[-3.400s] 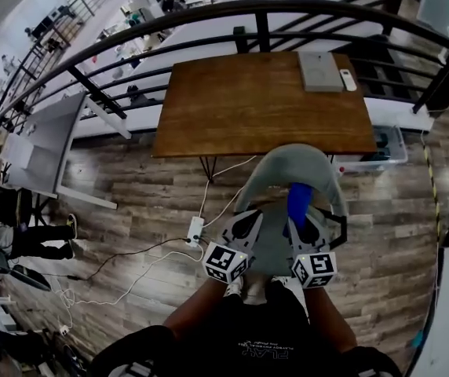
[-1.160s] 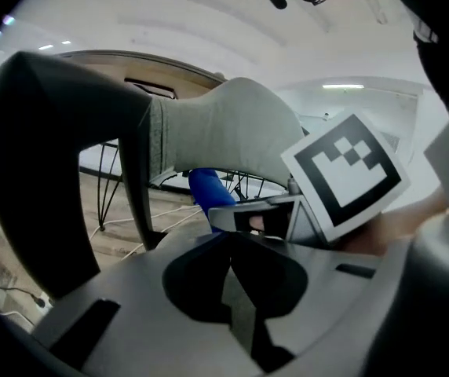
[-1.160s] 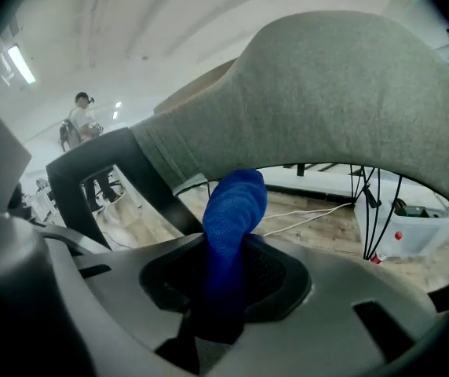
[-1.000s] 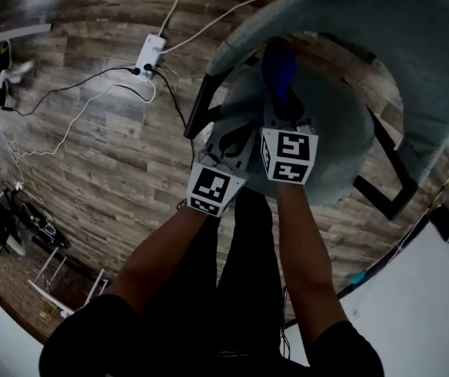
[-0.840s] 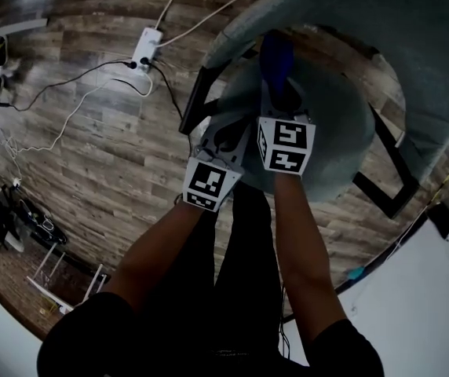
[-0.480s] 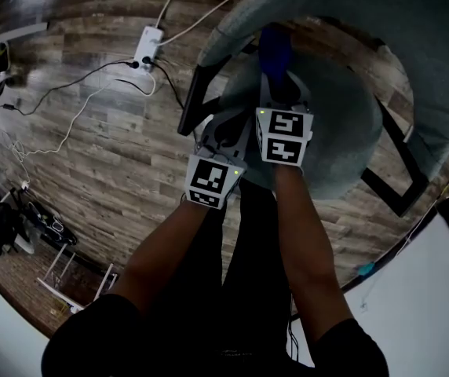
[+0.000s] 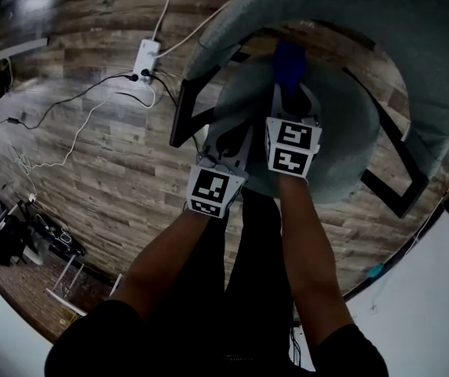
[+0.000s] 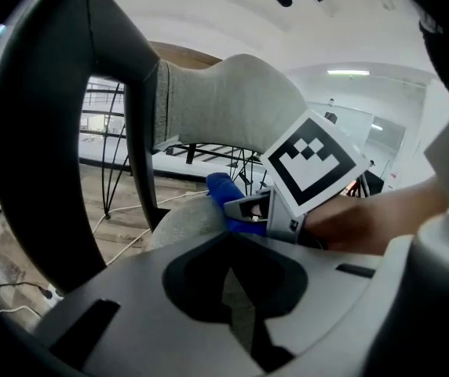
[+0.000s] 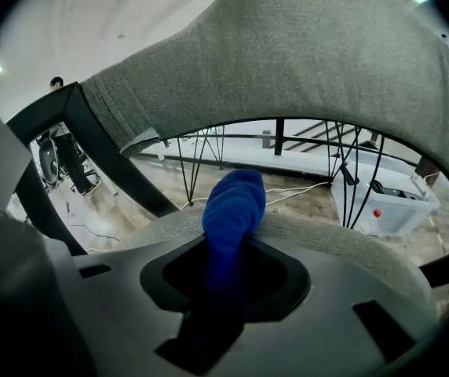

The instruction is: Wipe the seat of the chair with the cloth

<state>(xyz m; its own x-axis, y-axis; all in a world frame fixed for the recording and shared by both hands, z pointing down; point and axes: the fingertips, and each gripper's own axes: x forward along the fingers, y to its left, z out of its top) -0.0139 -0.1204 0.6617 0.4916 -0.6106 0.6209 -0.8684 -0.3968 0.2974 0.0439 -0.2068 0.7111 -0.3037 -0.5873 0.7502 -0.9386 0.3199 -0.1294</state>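
Shifted slightly across the chair seat [image 7: 342, 132], the right gripper [image 7: 290, 93] pinches the blue cloth [image 7: 289, 63] onto the cushion, apparently mid-wipe. The left gripper [image 7: 226, 138] hovers alongside, jaws pressed together, empty. Next likely calls for sweeping sideways.

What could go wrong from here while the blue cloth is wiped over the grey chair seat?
1. The right gripper holds the cloth as a narrow bunch, so each stroke may clean only a thin strip of the seat.
2. The left gripper sits close beside it; a sideways stroke could knock them together.
3. The power strip and its cables lie on the floor near the chair; a step could snag them.
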